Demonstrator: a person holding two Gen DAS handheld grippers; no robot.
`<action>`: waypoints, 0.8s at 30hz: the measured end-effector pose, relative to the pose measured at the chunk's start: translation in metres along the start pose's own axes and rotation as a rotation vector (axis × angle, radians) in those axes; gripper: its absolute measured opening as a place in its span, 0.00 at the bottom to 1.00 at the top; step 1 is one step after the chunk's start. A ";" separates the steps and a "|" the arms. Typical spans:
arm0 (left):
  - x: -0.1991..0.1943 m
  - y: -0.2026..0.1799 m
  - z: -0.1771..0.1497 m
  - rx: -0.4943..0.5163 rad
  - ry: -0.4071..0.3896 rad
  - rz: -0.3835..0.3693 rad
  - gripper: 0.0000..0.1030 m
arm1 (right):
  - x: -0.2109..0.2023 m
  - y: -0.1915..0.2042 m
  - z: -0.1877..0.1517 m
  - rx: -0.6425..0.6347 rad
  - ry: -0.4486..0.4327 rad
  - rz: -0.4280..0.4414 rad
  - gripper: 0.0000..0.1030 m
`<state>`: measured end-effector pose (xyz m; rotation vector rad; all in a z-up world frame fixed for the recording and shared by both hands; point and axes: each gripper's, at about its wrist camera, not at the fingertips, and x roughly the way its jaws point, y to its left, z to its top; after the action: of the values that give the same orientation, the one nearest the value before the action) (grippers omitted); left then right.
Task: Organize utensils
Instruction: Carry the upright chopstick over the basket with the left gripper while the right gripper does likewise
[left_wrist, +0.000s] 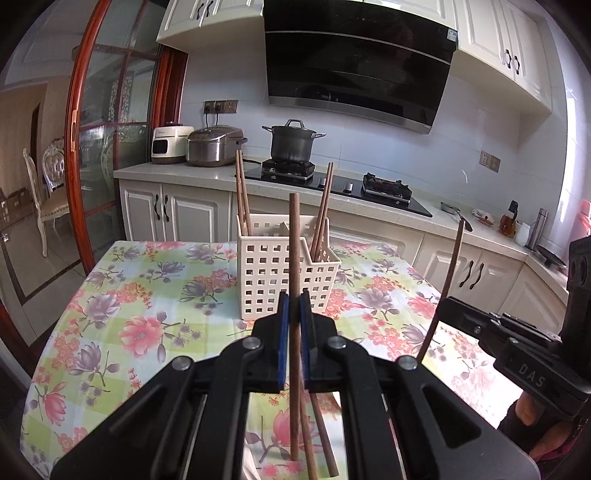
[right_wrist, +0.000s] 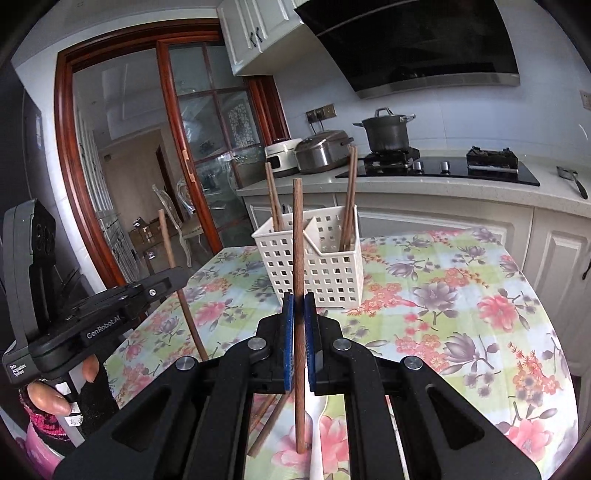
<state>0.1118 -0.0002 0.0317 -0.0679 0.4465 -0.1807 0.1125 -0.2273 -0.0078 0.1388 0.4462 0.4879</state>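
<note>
Both tools grip upright chopsticks
Left tool (left_wrist: 294, 306) and right tool (right_wrist: 299, 306) each clamp a brown chopstick; only the right view shows a white spoon (right_wrist: 317, 435) on the table (right_wrist: 461, 295).

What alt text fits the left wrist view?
The left gripper holds one upright wooden chopstick before a white perforated utensil caddy already holding chopsticks, on a floral tablecloth. At right, the right gripper holds another chopstick.

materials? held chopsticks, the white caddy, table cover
Chopsticks: likely wood, matte brown with visible grain. Caddy: looks like moulded plastic, off-white, smooth, square perforations. Table cover: floral print, slight sheen; vinyl or cloth, can't tell.
</note>
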 end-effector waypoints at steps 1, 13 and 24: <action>-0.002 -0.001 -0.001 0.007 -0.003 0.004 0.06 | -0.001 0.003 -0.001 -0.016 -0.007 -0.001 0.07; -0.017 0.001 -0.003 0.018 -0.029 0.016 0.06 | -0.017 0.014 0.005 -0.055 -0.048 -0.006 0.07; -0.025 -0.004 0.014 0.051 -0.072 0.011 0.06 | -0.020 0.019 0.026 -0.092 -0.098 -0.018 0.07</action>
<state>0.0953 0.0014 0.0556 -0.0219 0.3701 -0.1780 0.1000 -0.2209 0.0272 0.0698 0.3284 0.4813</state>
